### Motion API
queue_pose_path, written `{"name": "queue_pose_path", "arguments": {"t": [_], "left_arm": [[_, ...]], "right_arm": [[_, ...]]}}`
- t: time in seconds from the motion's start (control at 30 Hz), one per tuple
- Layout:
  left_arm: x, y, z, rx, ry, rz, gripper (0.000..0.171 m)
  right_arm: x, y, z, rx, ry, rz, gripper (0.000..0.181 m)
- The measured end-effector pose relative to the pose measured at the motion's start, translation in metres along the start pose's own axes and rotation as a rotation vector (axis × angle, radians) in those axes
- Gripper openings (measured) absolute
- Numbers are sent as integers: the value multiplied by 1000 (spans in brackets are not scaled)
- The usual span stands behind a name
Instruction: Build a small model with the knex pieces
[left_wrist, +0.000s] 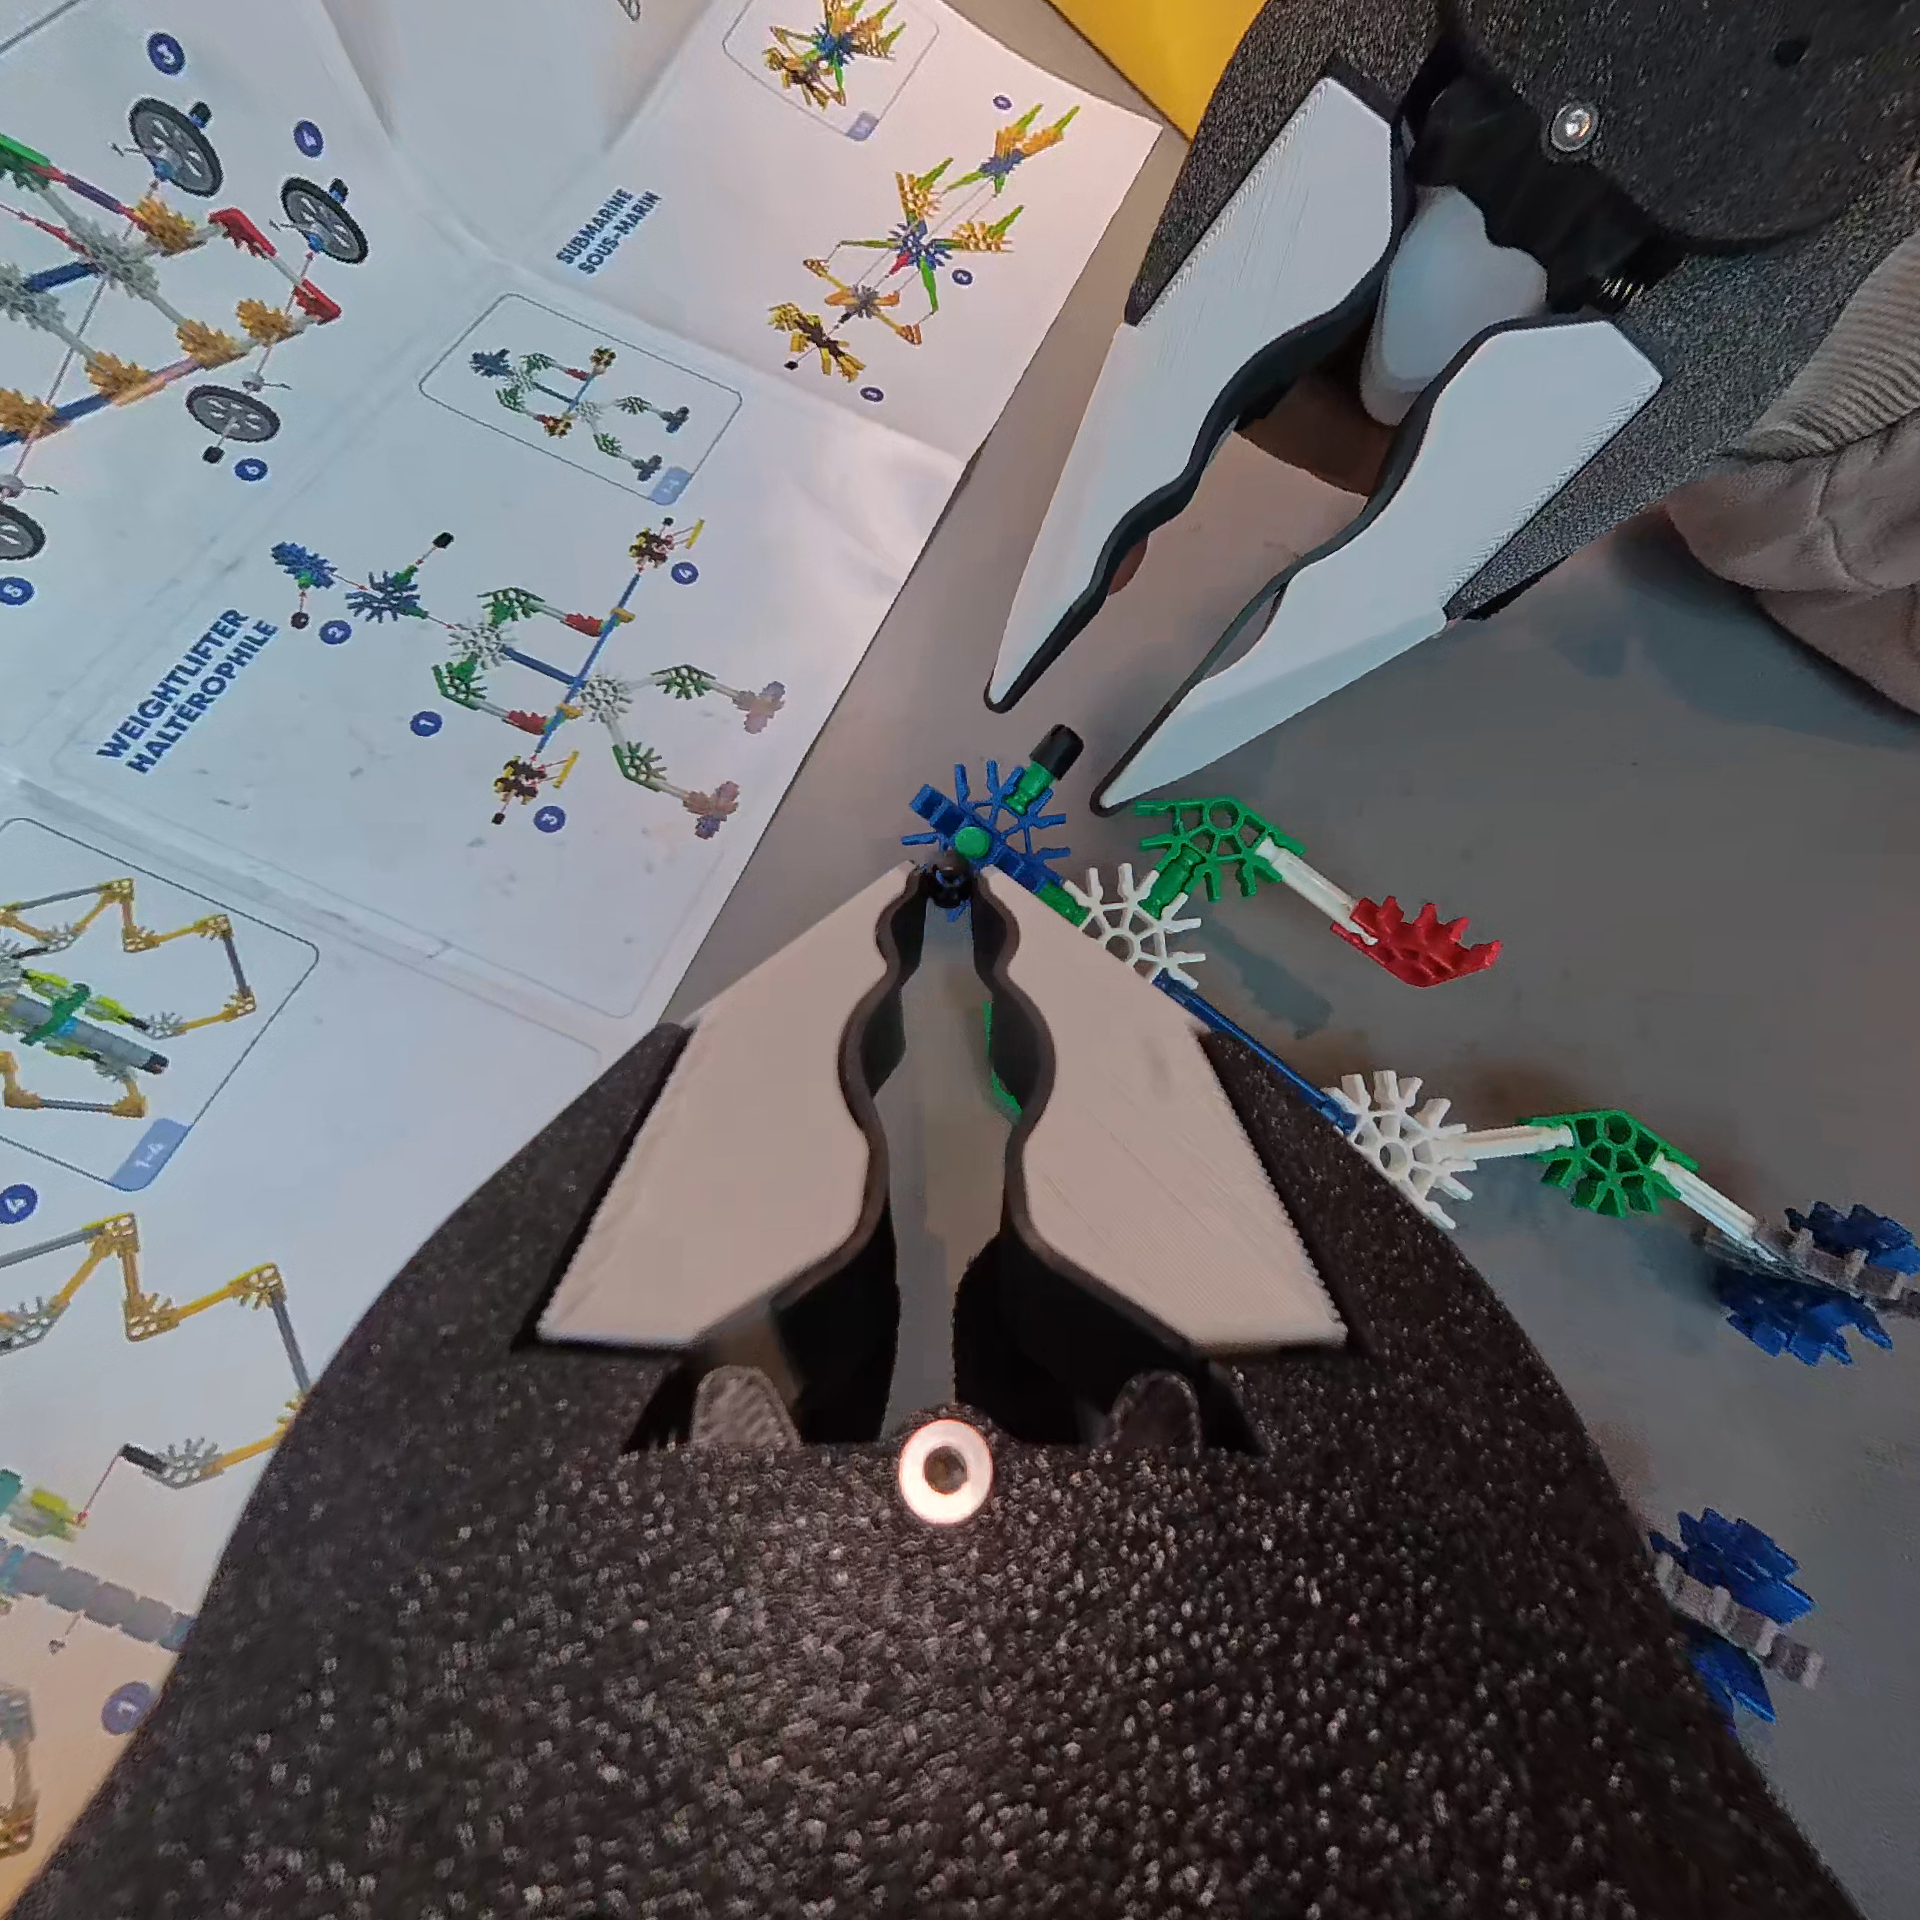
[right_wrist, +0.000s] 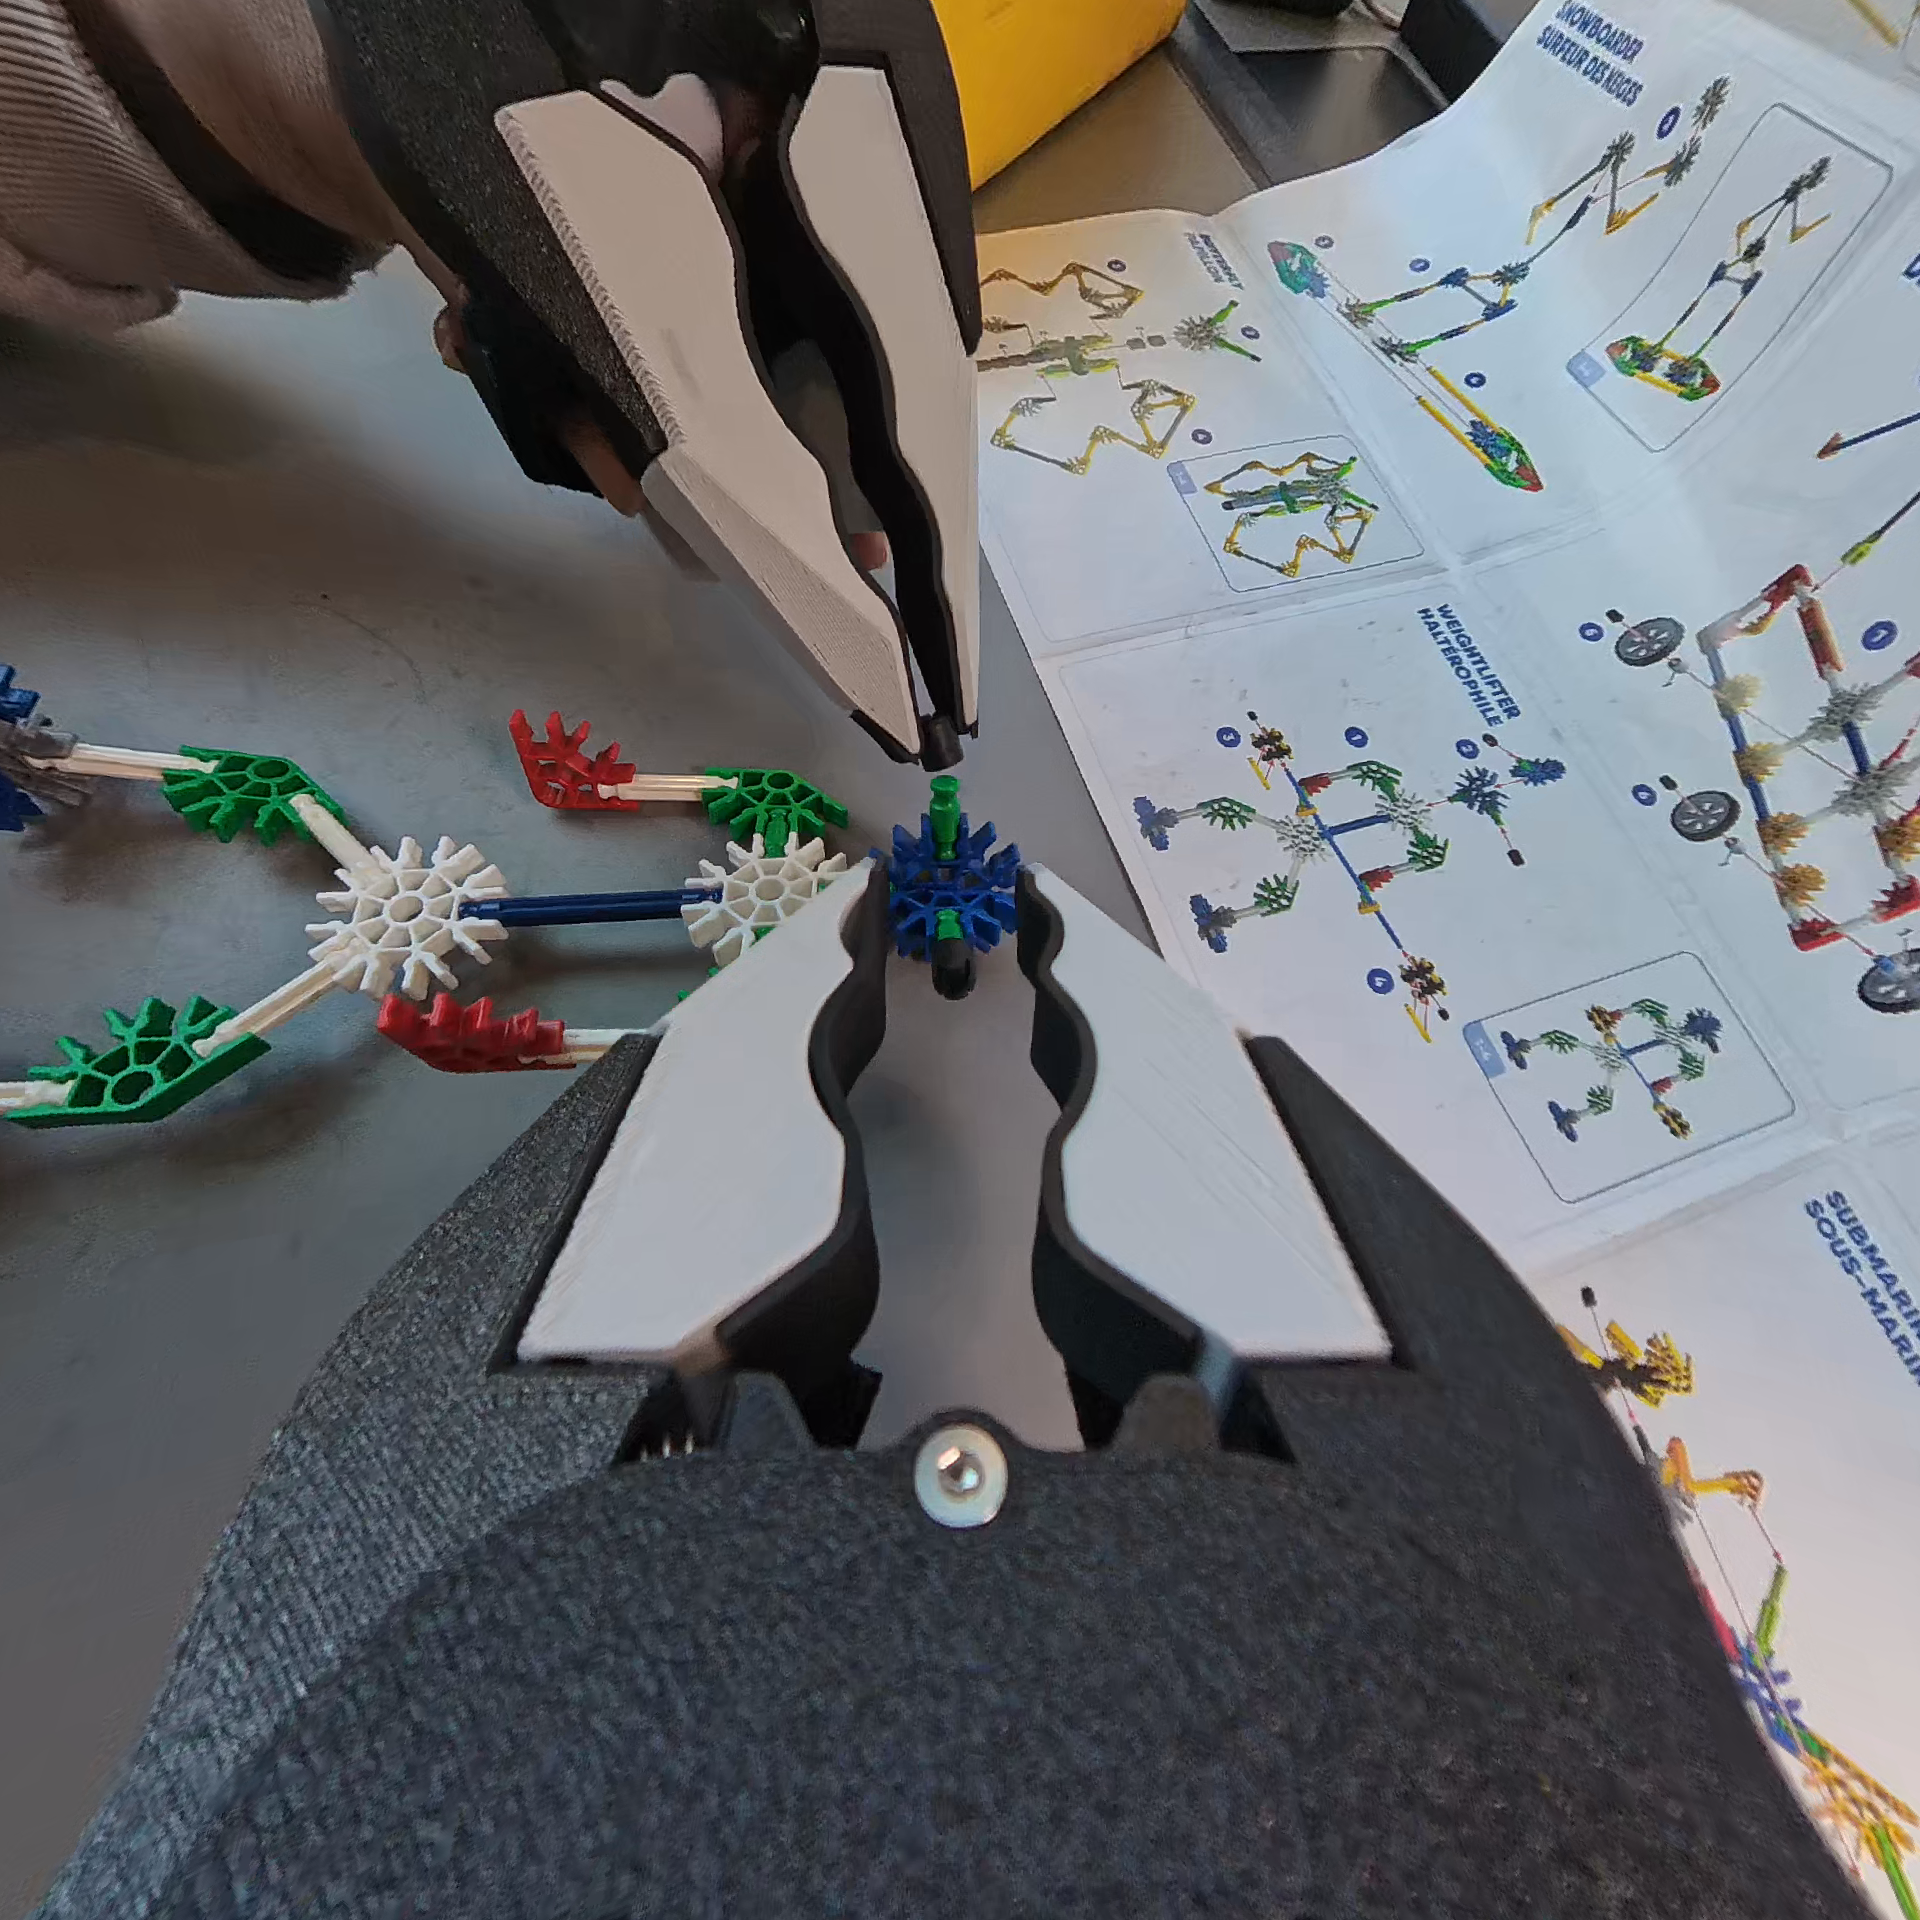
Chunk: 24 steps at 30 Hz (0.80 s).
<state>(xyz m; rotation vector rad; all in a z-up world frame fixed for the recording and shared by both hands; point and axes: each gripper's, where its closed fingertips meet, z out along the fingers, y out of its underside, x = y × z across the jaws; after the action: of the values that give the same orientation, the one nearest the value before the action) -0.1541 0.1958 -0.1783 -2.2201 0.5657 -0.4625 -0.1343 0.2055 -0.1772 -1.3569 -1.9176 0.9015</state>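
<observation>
A toy figure built from rods and connectors lies on the grey table (right_wrist: 260, 582). It has white snowflake connectors (right_wrist: 407, 914), green connectors (right_wrist: 774, 805), red connectors (right_wrist: 569, 769) and a blue rod (right_wrist: 582, 906). At its end sits a blue snowflake connector (right_wrist: 951, 883) with a short green rod (right_wrist: 943, 808) through it. My left gripper (left_wrist: 943, 878) is shut on a small black cap (right_wrist: 940, 743), held right at the bare end of the green rod. My right gripper (right_wrist: 948, 873) is open. Its fingers straddle the blue connector and the rod's other end, which carries a second black cap (left_wrist: 1060, 748).
A white instruction sheet (left_wrist: 416, 520) with printed model pictures covers the table beside the figure. A yellow container (right_wrist: 1039, 73) stands behind. A person's beige sleeve (left_wrist: 1818, 499) is near the right gripper. Blue and grey connectors (left_wrist: 1808, 1288) form the figure's far ends. My two grippers' fingertips are within a few centimetres of each other.
</observation>
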Motion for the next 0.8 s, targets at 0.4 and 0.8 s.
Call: {"name": "queue_pose_path", "arguments": {"t": [0.4,0.8], "left_arm": [[5,-4,3,-52,81,42,6],[7,-2,8,-137,126,93,7]], "right_arm": [[-5,-3,18,19,-9,-24,10],[-2,3,20,-12,-8,-46,27]]}}
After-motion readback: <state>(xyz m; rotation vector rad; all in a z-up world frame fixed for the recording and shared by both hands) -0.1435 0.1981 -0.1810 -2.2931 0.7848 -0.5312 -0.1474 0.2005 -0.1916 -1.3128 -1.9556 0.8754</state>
